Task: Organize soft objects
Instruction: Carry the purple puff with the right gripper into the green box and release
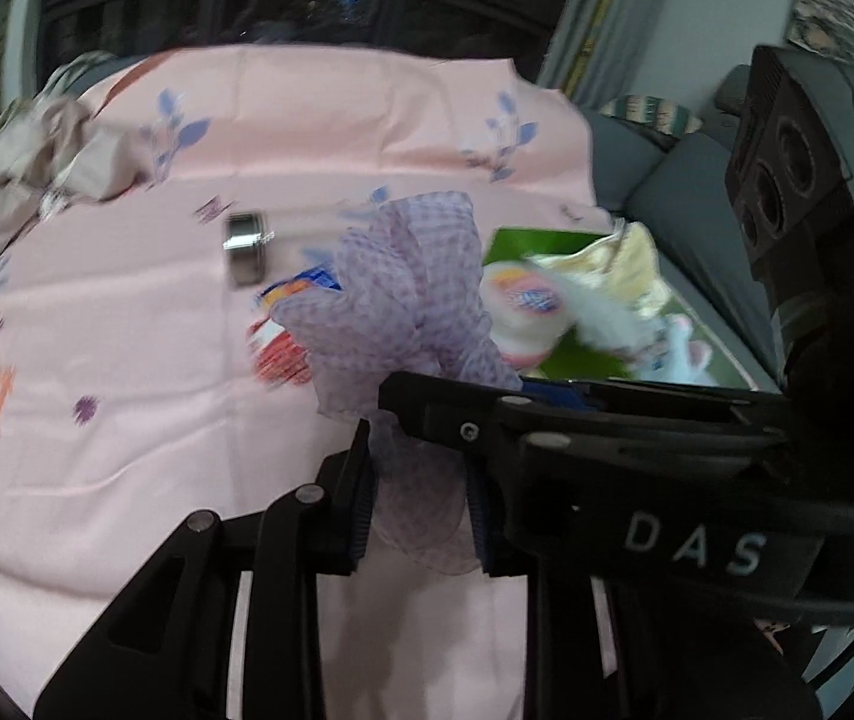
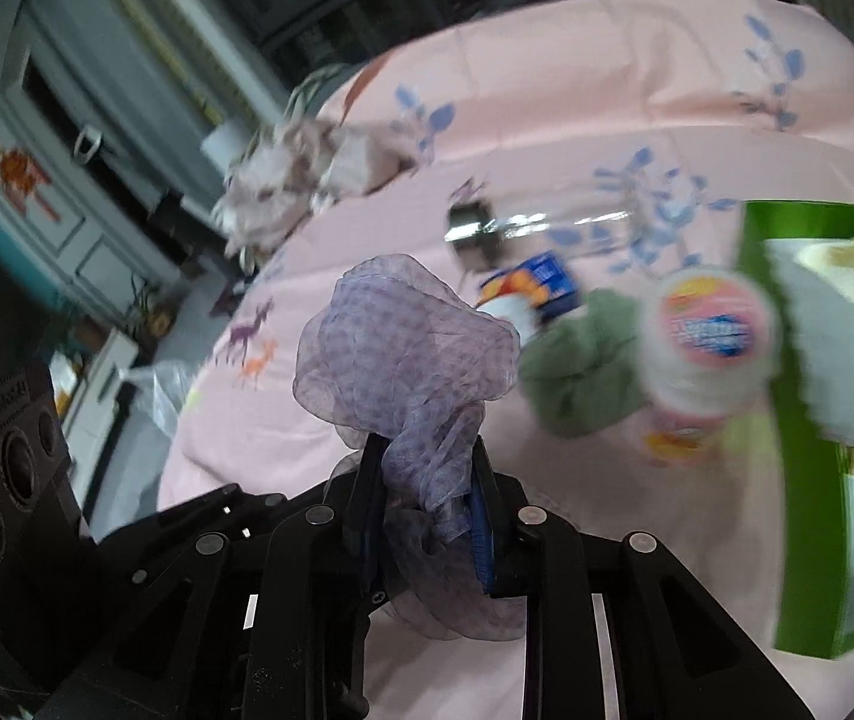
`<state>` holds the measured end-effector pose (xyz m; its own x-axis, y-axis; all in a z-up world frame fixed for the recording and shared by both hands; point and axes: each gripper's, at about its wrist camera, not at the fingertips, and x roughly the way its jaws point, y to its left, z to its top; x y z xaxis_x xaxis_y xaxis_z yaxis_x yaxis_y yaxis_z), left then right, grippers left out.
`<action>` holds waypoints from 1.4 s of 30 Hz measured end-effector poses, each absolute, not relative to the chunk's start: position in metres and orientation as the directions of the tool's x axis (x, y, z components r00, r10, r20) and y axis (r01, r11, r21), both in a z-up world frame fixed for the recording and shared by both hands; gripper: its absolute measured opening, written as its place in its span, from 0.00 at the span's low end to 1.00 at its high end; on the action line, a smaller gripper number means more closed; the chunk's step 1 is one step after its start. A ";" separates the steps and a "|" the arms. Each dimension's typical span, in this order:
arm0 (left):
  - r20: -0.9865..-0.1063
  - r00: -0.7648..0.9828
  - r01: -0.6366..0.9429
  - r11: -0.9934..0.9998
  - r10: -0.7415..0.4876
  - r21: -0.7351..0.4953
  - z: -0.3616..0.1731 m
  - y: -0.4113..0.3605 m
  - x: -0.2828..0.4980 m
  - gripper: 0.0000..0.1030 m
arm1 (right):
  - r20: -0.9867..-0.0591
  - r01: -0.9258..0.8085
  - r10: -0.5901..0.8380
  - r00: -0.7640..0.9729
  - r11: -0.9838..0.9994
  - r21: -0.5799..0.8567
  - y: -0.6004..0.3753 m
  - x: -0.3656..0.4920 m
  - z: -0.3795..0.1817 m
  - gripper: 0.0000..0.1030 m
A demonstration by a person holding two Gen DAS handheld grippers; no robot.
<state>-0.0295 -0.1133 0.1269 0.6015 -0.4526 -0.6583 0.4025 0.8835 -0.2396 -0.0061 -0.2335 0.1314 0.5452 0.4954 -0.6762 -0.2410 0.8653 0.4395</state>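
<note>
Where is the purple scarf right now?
The purple scarf is pinched in both grippers, left gripper and right gripper, above the pink cloth, beside the green box.

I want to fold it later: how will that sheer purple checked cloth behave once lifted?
Probably floppy: the purple cloth bunches and droops between the fingers of the right gripper and left gripper. It looks thin and see-through, so likely very light. It may slide or snag; the blur leaves that uncertain.

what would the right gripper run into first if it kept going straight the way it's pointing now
Beyond the purple scarf it holds, the right gripper would likely meet the pink tablecloth, short of the blue box; depth is unclear.
</note>
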 end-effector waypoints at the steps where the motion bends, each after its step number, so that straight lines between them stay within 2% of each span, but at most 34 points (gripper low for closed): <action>1: -0.650 0.600 0.422 0.874 -0.467 -0.239 0.131 -0.122 -0.030 0.22 | -0.672 -0.227 0.485 0.560 0.869 0.439 -0.240 -0.008 0.135 0.25; 7: -0.632 0.554 0.529 0.815 -0.542 -0.236 0.144 -0.179 -0.029 0.22 | -0.655 -0.097 0.349 0.671 0.916 0.389 -0.298 -0.027 0.152 0.25; 16: -0.664 0.445 0.628 0.738 -0.600 -0.246 0.138 -0.255 -0.025 0.22 | -0.675 0.094 0.206 0.709 0.920 0.380 -0.374 -0.040 0.144 0.26; 27: -0.746 0.349 0.669 0.709 -0.567 -0.225 0.113 -0.316 -0.012 0.23 | -0.694 0.224 0.237 0.680 0.834 0.504 -0.441 -0.037 0.105 0.26; 42: -0.836 0.281 0.643 0.739 -0.472 -0.201 0.084 -0.340 0.012 0.27 | -0.748 0.315 0.234 0.621 0.800 0.511 -0.458 -0.023 0.077 0.26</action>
